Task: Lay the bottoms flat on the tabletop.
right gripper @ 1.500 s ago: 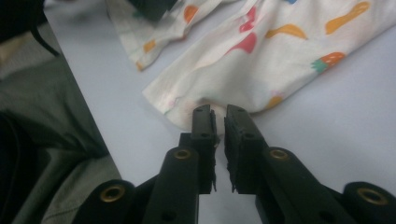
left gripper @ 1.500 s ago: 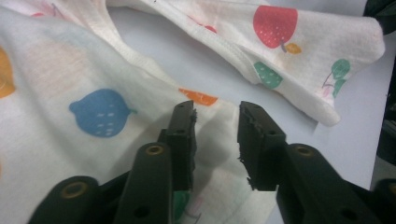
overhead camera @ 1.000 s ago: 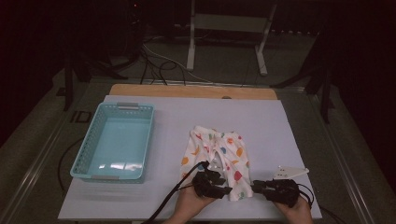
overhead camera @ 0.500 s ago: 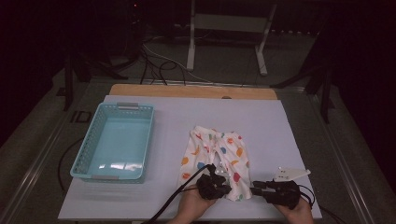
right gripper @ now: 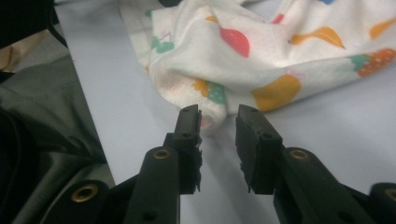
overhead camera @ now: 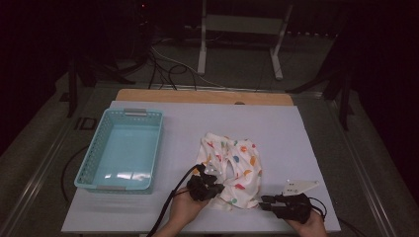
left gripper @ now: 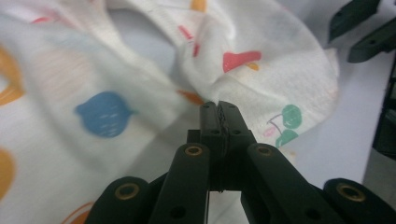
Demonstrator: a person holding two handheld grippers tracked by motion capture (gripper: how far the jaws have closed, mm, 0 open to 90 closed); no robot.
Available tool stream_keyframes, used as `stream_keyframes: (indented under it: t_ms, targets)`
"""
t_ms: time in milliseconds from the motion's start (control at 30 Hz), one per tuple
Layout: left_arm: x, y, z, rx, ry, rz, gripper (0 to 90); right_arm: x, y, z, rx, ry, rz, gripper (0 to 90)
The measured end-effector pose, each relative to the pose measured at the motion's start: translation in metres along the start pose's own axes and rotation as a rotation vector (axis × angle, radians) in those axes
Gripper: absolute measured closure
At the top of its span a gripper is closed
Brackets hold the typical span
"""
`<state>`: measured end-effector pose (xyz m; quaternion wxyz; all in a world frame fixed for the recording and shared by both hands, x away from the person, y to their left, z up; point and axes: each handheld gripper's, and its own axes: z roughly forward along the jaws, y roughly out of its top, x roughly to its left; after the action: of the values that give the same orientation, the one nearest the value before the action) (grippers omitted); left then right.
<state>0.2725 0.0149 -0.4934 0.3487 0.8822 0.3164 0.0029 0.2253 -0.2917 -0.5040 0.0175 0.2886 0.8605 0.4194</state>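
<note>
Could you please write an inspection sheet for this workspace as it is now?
Surface: white table top, wooden strip at far edge.
Job's things: crumpled fruit-print cloth; turquoise basket, nothing in it.
Clutter: nothing seen.
Grippers: left gripper jaws closed, pinching a cloth fold; right gripper jaws apart, a cloth corner at their tips, not pinched.
Cables: black cable trailing from the left gripper.
Surroundings: dark room, white stand and floor cables behind the table.
</note>
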Motion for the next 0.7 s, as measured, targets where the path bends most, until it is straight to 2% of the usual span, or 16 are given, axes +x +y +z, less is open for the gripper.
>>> stream_keyframes:
  t_ms: [33,200,267,367,433,500,567,700]
  targets:
    - [0.001,-0.001,-0.001,0.002,0.003,-0.002,90.0,0.0,0.001,0.002,-0.003,-0.002,-0.025,71.5]
    - [0.004,-0.006,-0.002,0.007,0.012,-0.005,90.0,0.003,0.011,0.013,0.009,0.031,-0.032,71.6]
    - [0.006,-0.008,-0.003,0.01,0.019,-0.01,90.0,0.003,0.012,0.019,0.02,0.03,-0.048,71.3]
    - [0.009,-0.01,-0.004,0.009,0.028,-0.016,90.0,0.003,0.01,0.025,0.03,0.055,-0.041,70.6]
    - [0.011,-0.012,-0.005,0.012,0.034,-0.018,90.0,0.002,0.01,0.022,0.001,0.061,-0.024,70.7]
    - [0.015,-0.014,-0.006,0.013,0.04,-0.028,90.0,-0.001,0.013,0.016,-0.02,0.041,-0.005,72.4]
    - [0.018,-0.016,-0.007,0.017,0.044,-0.033,90.0,-0.003,0.014,0.016,-0.014,0.035,-0.004,74.1]
    - [0.019,-0.02,-0.006,0.022,0.044,-0.04,90.0,-0.001,0.015,0.027,0.015,0.018,-0.034,76.4]
